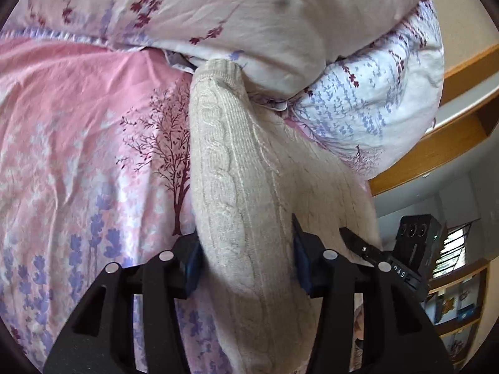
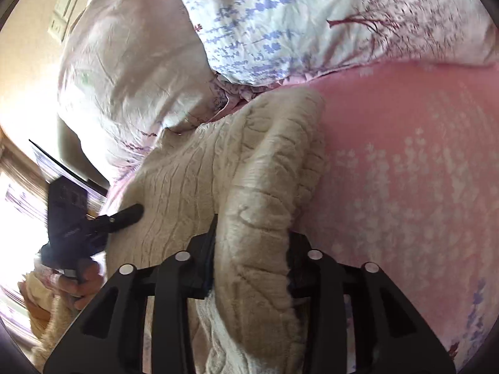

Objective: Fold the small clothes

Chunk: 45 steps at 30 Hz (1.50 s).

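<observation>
Both tongs are pinching thick folds of the beige sweater: left tongs (image 1: 246, 258), right tongs (image 2: 249, 265). The sweater (image 1: 237, 162) is lying bunched on the pink sheet (image 1: 78, 118) against the pillows (image 1: 243, 18). Probably mid-fold; next, laying it flat and even.

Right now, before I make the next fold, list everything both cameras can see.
sweater: one, beige cable knit, bunched lengthwise on the bed, held by both grippers.
sheet: one, pink with tree and purple flower print, under the sweater.
quilt: one, pale with floral print, heaped beyond the sweater's far end.
wooden furniture: brown, right edge of the left view; what kind is unclear.
wall switches: pale, upper left of the right view; count unclear.
left gripper: black, blue pads, gripping the sweater.
right gripper: black, gripping a thick fold of sweater.
</observation>
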Each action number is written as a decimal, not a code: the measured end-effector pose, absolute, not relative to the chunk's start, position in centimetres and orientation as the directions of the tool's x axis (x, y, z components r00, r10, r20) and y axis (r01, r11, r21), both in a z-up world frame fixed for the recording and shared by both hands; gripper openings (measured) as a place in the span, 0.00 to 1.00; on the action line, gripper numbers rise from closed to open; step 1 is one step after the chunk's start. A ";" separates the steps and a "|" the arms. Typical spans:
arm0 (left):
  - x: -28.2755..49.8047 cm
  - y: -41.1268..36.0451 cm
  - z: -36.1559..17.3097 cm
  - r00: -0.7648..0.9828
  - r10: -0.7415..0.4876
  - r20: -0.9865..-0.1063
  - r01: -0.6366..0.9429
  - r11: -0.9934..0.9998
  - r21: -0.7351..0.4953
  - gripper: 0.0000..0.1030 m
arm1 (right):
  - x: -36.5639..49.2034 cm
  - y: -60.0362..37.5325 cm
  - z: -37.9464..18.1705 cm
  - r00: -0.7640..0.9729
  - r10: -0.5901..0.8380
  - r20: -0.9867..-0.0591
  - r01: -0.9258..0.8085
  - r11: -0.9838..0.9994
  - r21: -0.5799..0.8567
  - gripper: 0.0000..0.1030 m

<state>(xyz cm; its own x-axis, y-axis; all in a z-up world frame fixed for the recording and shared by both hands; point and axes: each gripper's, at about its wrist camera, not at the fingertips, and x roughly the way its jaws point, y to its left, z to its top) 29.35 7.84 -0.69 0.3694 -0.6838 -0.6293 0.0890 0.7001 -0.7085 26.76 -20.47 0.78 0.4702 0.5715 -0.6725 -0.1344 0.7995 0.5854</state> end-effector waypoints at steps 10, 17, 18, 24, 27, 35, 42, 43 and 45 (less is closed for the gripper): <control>25.7 7.6 5.4 0.570 -0.510 -0.644 0.180 0.842 -0.508 0.49 | 28.4 -26.0 2.1 0.530 0.577 -0.621 -0.004 0.735 0.678 0.48; 24.4 3.0 6.5 0.536 -0.540 -0.649 0.320 0.841 -0.436 0.50 | 28.4 -25.2 1.5 0.573 0.442 -0.690 0.044 0.824 0.565 0.13; 24.6 2.6 5.9 0.518 -0.527 -0.674 0.318 0.850 -0.421 0.50 | 28.4 -25.4 1.3 0.565 0.436 -0.700 0.050 0.829 0.557 0.13; 23.2 3.5 5.7 0.501 -0.580 -0.643 0.330 0.815 -0.477 0.52 | 24.4 -24.6 5.5 0.652 0.438 -0.619 -0.085 0.853 0.514 0.29; 21.6 3.9 6.1 0.496 -0.588 -0.638 0.343 0.808 -0.478 0.55 | 21.7 -23.9 6.8 0.631 0.534 -0.562 -0.206 0.814 0.543 0.45; 21.1 2.2 5.7 0.520 -0.529 -0.670 0.330 0.848 -0.414 0.64 | 21.7 -22.7 3.6 0.543 0.548 -0.636 -0.125 0.802 0.584 0.46; 15.9 5.3 6.9 0.583 -0.460 -0.670 0.300 0.888 -0.348 0.84 | 15.2 -22.4 7.7 0.718 0.329 -0.614 -0.124 0.928 0.352 0.96; 15.1 5.8 6.6 0.590 -0.430 -0.683 0.277 0.903 -0.329 0.87 | 14.2 -22.2 7.9 0.733 0.298 -0.612 -0.115 0.940 0.320 0.99; 13.8 6.6 5.9 0.600 -0.368 -0.710 0.232 0.930 -0.286 0.89 | 12.8 -21.9 7.8 0.750 0.247 -0.613 -0.092 0.958 0.273 0.99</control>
<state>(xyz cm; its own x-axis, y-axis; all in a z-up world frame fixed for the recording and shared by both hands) 13.77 6.56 5.88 0.6001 -0.3681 -0.7102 0.2323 0.9298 -0.2856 12.85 -21.89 7.78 0.7504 0.2468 -0.6132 -0.0921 0.9577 0.2728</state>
